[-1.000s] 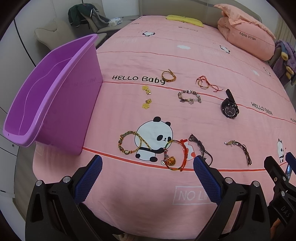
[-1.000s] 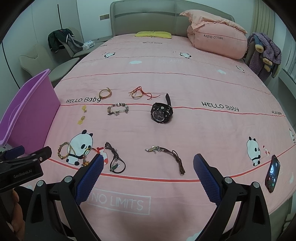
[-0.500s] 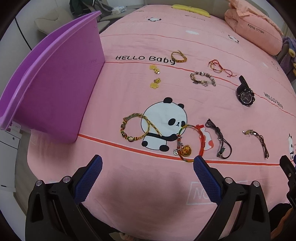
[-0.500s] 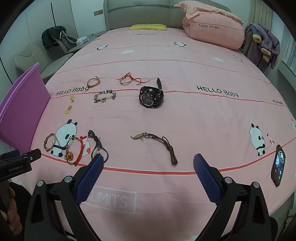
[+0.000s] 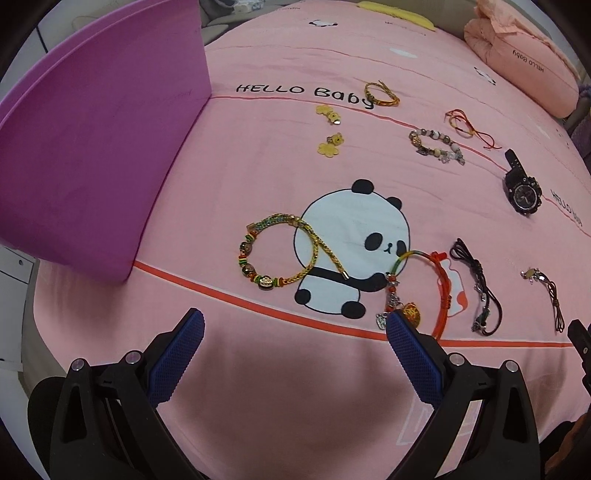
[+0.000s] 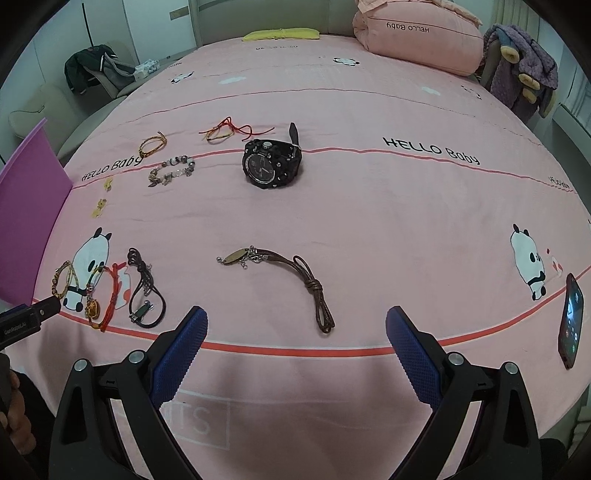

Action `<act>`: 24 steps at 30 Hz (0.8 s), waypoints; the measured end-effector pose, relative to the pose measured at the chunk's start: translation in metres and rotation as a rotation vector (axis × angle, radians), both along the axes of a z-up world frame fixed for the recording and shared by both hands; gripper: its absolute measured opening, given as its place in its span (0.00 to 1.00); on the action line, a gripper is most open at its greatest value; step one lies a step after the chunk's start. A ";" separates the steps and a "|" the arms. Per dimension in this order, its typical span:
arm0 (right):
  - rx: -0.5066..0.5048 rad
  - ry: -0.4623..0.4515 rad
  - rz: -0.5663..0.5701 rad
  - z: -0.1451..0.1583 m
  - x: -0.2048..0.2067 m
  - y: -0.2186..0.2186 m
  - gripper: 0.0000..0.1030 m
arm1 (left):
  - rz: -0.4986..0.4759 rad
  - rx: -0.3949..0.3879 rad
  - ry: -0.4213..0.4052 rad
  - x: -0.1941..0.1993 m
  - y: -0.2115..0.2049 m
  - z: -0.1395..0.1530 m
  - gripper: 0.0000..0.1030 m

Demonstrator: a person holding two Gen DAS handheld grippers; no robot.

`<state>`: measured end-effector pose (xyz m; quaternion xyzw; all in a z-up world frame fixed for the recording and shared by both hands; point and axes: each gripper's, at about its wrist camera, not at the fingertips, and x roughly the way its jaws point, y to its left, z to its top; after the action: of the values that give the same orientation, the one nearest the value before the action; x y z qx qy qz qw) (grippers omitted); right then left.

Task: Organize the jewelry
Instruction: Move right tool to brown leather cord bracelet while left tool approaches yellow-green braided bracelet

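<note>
From my left camera I see the left gripper (image 5: 294,326) with its jaws spread wide and nothing between them, hanging over the near edge of the bed (image 5: 258,369); its right blue pad sits just in front of the gold pendant on the red cord bracelet (image 5: 439,291). Left of that bracelet, the gold braided bracelet (image 5: 275,254) lies partly over the printed panda (image 5: 354,258). To the right come the black cord bracelet (image 5: 480,288) and then the brown leather bracelet (image 5: 546,291), each apart from the next. The purple bin (image 5: 92,147) stands at the left on the bed, its wall facing me. My right gripper (image 6: 294,326) is likewise released, jaws wide and empty, with the brown leather bracelet (image 6: 291,273) lying just beyond and between its pads. A phone (image 6: 571,321) lies near the right edge of the bed, screen lit. Farther on, two small yellow charms (image 5: 330,129) sit near the bin, and the beaded bracelet (image 5: 436,146) lies to their right. The black watch (image 6: 271,164) rests on its side past the leather bracelet. Beyond these are the yellow woven bracelet (image 5: 380,94), touching the "HELLO Baby" lettering, and the red string bracelet (image 6: 229,131). At the head of the bed I make out a folded pink quilt (image 6: 417,40) and a yellow pillow (image 6: 280,34).
</note>
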<state>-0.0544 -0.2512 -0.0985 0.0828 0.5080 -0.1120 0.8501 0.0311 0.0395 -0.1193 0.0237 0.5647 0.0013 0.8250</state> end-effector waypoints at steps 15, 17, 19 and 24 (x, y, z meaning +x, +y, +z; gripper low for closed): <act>-0.015 0.039 -0.013 -0.024 0.020 -0.012 0.90 | 0.065 0.045 0.003 0.031 0.020 -0.024 0.94; -0.021 0.045 -0.013 -0.027 0.023 -0.012 0.90 | 0.071 0.043 0.008 0.034 0.022 -0.028 0.94; -0.025 0.049 -0.013 -0.030 0.025 -0.013 0.90 | 0.075 0.042 0.010 0.036 0.025 -0.031 0.94; -0.033 0.055 -0.012 -0.034 0.031 -0.014 0.90 | 0.077 0.045 0.008 0.040 0.027 -0.036 0.94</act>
<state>-0.0233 -0.2649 -0.1323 0.0686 0.5288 -0.1278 0.8363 0.0709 0.0665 -0.1554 0.0204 0.5682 0.0456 0.8214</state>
